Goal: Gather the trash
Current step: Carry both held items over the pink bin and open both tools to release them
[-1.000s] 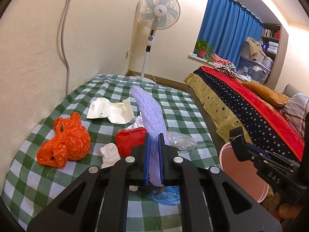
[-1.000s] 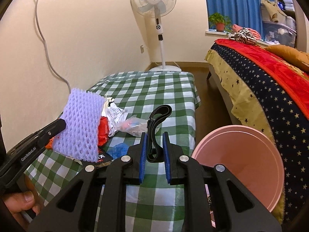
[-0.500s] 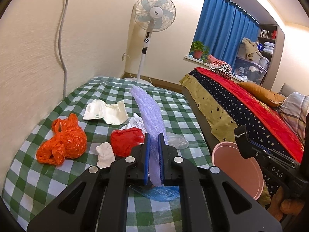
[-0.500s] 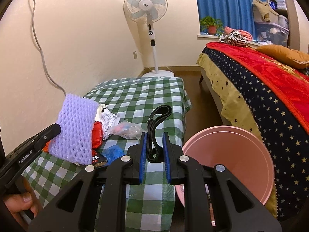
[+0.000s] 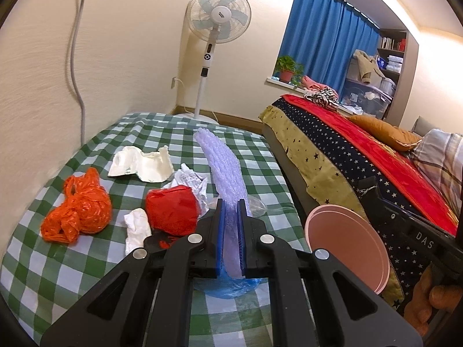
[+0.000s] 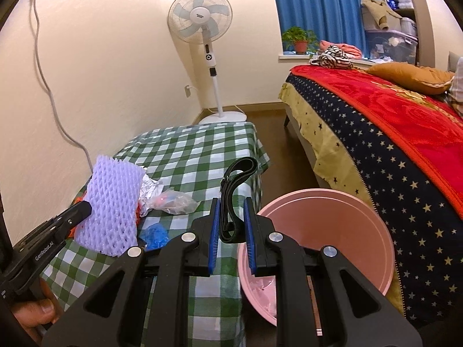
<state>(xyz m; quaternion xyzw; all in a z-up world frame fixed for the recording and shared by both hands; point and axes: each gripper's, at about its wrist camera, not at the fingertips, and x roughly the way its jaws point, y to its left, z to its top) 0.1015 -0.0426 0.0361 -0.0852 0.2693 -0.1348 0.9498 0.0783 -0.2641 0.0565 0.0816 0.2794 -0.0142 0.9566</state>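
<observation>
My left gripper (image 5: 230, 211) is shut on a purple foam net (image 5: 222, 170) and holds it up above the checked table (image 5: 52, 263). The net also shows in the right wrist view (image 6: 114, 205). My right gripper (image 6: 230, 211) holds a black strap loop (image 6: 235, 185) between its blue pads, with the jaws spread a little, beside the rim of the pink bin (image 6: 318, 231). The bin also shows in the left wrist view (image 5: 347, 245), off the table's right edge.
On the table lie an orange bag (image 5: 76, 211), a red bag (image 5: 172, 211), white paper scraps (image 5: 141, 164), a clear plastic bag (image 6: 170, 202) and a blue plastic piece (image 5: 228, 284). A bed (image 6: 390, 133) stands right of the bin. A fan (image 5: 215, 29) stands by the wall.
Both grippers have pulled back and risen with their loads. The right gripper's jaws have spread slightly around the strap, and the pink bin now sits closer under its right side.
</observation>
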